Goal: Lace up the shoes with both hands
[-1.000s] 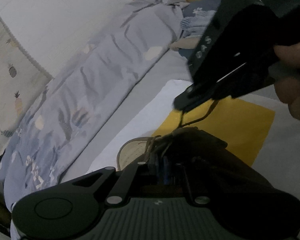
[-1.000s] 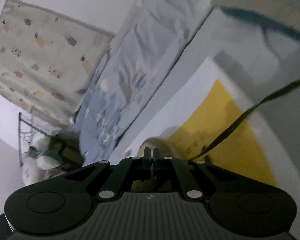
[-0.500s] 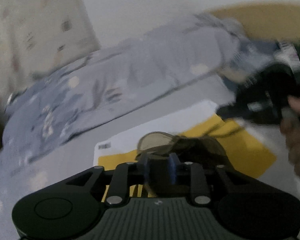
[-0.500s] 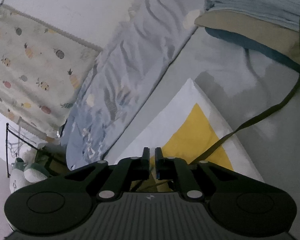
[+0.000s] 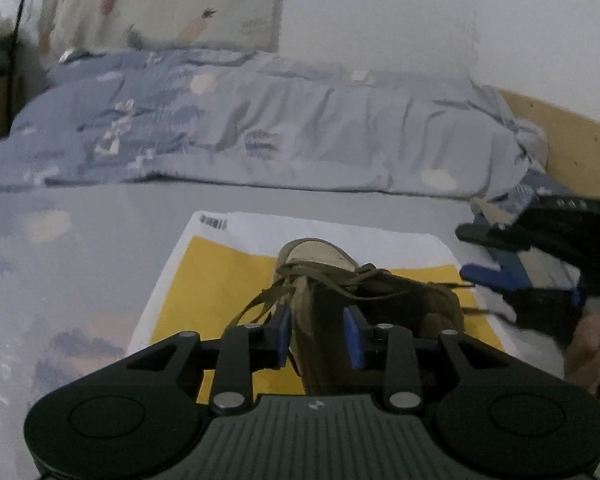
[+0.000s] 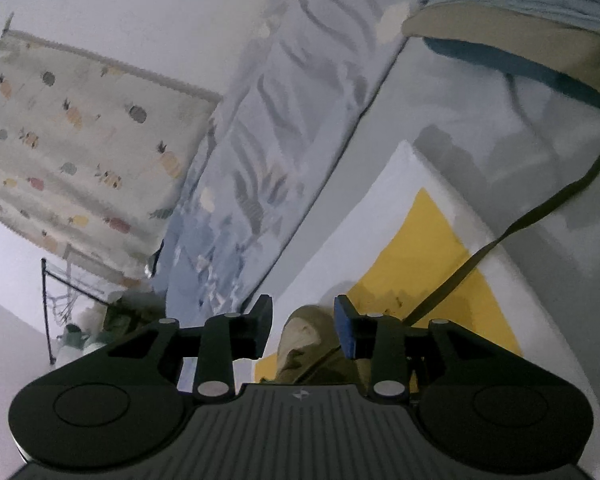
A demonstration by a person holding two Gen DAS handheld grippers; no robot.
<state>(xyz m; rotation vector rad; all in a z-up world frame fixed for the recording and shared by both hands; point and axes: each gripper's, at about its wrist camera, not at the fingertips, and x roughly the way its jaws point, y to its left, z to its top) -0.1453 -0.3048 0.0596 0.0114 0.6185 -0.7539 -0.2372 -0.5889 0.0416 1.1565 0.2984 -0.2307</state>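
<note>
1. The left gripper (image 5: 319,334), its black jaws tipped with blue pads, hangs over the olive-brown suede lace-up shoe (image 5: 364,304); the jaws stand partly apart and have just been opening, the shoe's upper between them, no lace pinched.
2. The right gripper (image 6: 303,328) has likewise just been opening and grips nothing, its pads astride the shoe's pale toe (image 6: 300,332).
3. The flat olive lace (image 6: 532,220) trails slack past the right gripper, apparently freed so a new hold can be taken.
4. The shoe rests on a yellow-and-white paper sheet (image 5: 220,272), seemingly laid to keep the grey bedsheet (image 5: 80,248) clean.
5. Beyond lies a crumpled blue leaf-print duvet (image 5: 260,136).
</note>
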